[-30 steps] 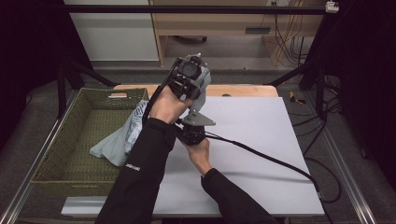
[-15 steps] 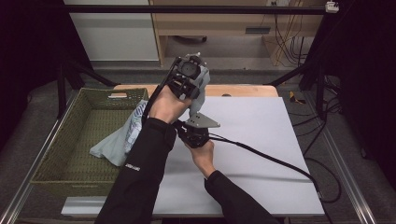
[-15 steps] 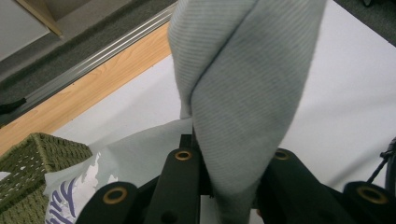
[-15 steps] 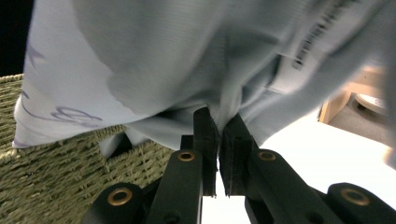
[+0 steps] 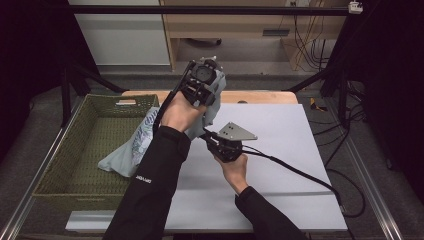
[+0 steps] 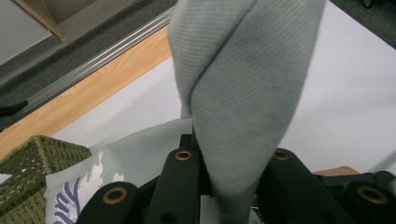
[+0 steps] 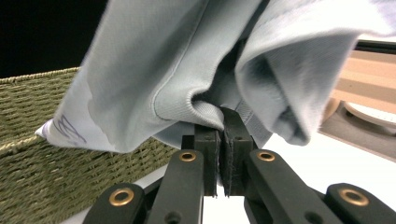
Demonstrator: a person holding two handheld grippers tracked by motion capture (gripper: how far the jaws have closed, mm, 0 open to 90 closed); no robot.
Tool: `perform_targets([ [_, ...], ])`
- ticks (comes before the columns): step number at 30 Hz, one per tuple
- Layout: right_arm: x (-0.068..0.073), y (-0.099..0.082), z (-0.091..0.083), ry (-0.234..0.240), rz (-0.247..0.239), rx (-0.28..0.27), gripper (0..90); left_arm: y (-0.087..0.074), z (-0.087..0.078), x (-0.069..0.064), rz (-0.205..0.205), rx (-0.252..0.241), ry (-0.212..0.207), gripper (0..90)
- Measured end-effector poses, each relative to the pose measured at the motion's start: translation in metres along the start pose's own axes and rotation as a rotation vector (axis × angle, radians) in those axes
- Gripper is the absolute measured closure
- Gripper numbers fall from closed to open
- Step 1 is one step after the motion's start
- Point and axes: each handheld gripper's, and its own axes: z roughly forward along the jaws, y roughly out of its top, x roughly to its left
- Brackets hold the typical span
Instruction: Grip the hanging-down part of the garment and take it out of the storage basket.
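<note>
Right tongs point(image 5: 212, 136) have shifted slightly right at frame centre, clamped on the shirt's point(image 5: 131, 150) ribbed hem. Left tongs point(image 5: 202, 82), upper centre, stay clamped on it too. Shirt trails into the basket point(image 5: 75, 150) at left. Judged: lifting out onto the counter point(image 5: 280, 130).

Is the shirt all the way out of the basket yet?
Not quite. The shirt is lifted by both hand-held grippers, left and right, but its lower part with the blue print hangs over the basket rim.
</note>
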Motion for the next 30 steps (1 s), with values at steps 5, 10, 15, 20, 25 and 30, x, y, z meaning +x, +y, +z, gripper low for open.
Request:
perform_targets([
  [5,-0.006,0.005,-0.017,-0.012,-0.025,-0.004,87.2,0.002,-0.003,-0.001,0.013,0.002,0.002,80.3],
  [10,-0.012,0.011,-0.032,-0.038,-0.004,-0.002,87.2,0.003,-0.005,-0.003,0.006,-0.009,0.003,80.3],
  [15,-0.021,0.013,-0.052,-0.062,-0.019,-0.014,87.2,0.004,-0.005,-0.005,0.001,-0.017,0.003,80.3],
  [20,-0.032,0.016,-0.076,-0.087,-0.024,-0.032,87.1,0.005,-0.005,-0.006,0.015,-0.007,-0.001,80.3],
  [25,-0.044,0.018,-0.101,-0.115,-0.035,-0.042,87.2,0.007,-0.005,-0.009,0.016,-0.013,-0.008,80.3],
  [30,-0.053,0.018,-0.122,-0.145,-0.017,-0.06,87.1,0.01,-0.004,-0.017,0.024,-0.019,-0.019,80.3],
])
